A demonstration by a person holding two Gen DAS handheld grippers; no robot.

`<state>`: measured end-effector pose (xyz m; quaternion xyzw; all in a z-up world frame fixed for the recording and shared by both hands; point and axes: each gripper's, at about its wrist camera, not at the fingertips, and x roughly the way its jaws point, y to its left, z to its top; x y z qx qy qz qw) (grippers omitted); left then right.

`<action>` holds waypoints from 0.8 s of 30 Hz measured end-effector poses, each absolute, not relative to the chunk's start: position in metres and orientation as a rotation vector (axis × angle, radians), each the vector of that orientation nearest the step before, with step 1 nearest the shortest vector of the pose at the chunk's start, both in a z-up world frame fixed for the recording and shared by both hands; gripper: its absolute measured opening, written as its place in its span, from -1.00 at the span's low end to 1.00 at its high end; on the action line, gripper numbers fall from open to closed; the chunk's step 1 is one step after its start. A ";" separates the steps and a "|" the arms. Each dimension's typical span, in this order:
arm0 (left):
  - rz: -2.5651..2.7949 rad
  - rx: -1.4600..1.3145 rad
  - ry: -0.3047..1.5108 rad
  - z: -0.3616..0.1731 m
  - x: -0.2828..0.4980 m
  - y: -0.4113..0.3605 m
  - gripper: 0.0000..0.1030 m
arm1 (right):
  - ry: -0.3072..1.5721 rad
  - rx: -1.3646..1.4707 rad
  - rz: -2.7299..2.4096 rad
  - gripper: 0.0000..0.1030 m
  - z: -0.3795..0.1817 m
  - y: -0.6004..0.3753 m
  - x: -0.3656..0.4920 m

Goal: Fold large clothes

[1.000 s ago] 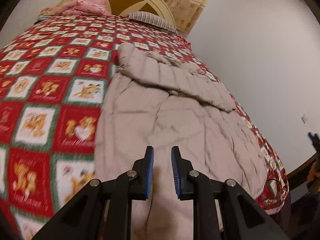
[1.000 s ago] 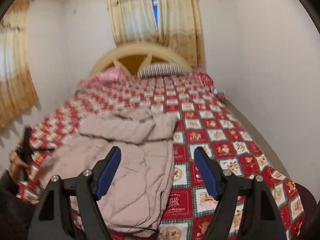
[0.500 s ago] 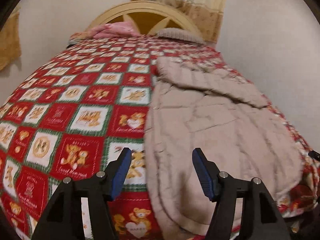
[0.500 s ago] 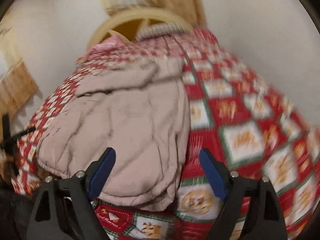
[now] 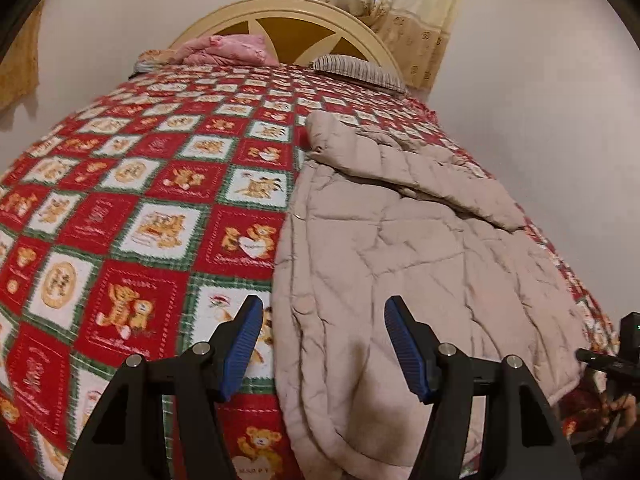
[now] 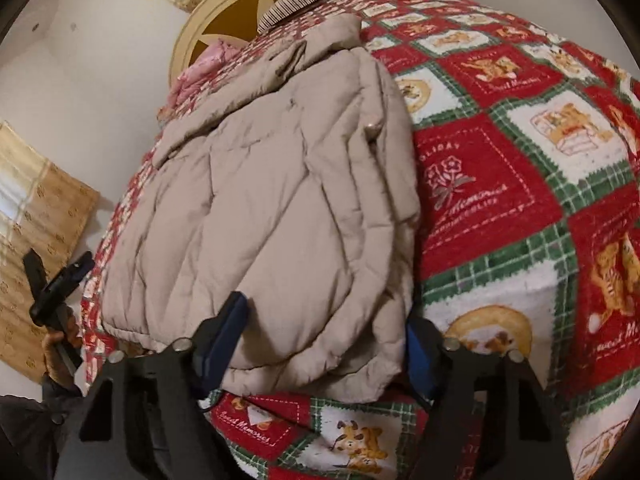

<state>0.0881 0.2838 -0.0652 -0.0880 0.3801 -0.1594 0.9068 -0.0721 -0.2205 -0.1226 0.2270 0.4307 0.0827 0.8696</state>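
Both claws stand spread. Left gripper (image 5: 324, 344), seen from its own camera, hangs with its blue pads (image 5: 245, 346) apart over the near hem of a beige quilted coat (image 5: 400, 264); the left pad is above the red bear-print bedspread (image 5: 132, 216), the right pad above the coat, and neither presses on cloth. Its jaws opened within the last second. From there the coat runs toward 12 o'clock, a sleeve (image 5: 420, 176) folded across its upper part toward 3 o'clock. At 12 o'clock sit a pink pillow (image 5: 228, 50), a striped pillow (image 5: 356, 72) and a cream arched headboard (image 5: 288, 20).

Right gripper (image 6: 324, 344) straddles the coat's (image 6: 280, 208) near right corner, its jaws just now closing: the hem bulges between the two blue pads (image 6: 224, 340), and whether they press on it I cannot tell. At 9 o'clock in this view a hand (image 6: 60, 340) holds the other tool. Bedspread (image 6: 520, 200) fills the 3 o'clock side.
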 end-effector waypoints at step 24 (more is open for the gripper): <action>-0.321 -0.274 0.732 -0.038 0.124 0.346 0.24 | 0.604 0.612 0.424 -0.70 0.041 -0.201 0.074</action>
